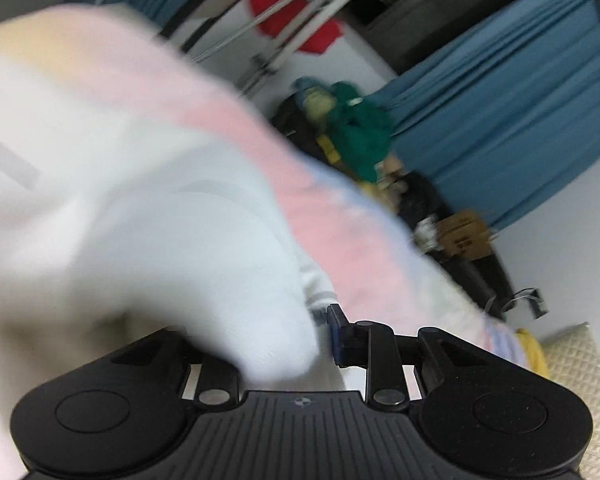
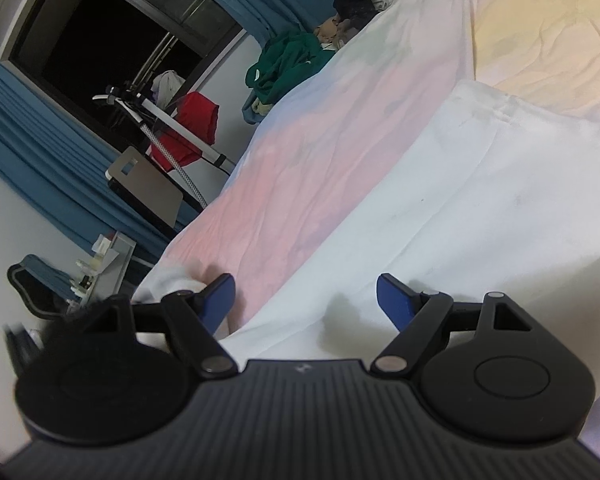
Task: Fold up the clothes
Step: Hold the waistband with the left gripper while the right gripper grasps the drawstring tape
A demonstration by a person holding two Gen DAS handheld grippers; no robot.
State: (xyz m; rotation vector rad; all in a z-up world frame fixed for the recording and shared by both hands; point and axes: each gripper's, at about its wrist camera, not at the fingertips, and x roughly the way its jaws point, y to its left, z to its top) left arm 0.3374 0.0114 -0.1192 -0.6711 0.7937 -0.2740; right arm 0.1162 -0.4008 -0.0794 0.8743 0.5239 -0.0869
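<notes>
A white garment (image 1: 148, 240) fills the left wrist view, blurred, draped over my left gripper (image 1: 324, 332), which is shut on its edge; only the right blue pad shows. In the right wrist view the same white garment (image 2: 480, 208) lies flat on a bed with a pink, blue and yellow sheet (image 2: 340, 120). My right gripper (image 2: 306, 300) is open and empty, its blue pads (image 2: 394, 300) straddling the garment's near edge just above the bed.
A pile of clothes with a green garment (image 2: 288, 60) lies at the bed's far end, also seen in the left wrist view (image 1: 360, 132). A drying rack with a red cloth (image 2: 188, 132) and blue curtains (image 2: 40, 152) stand beyond the bed.
</notes>
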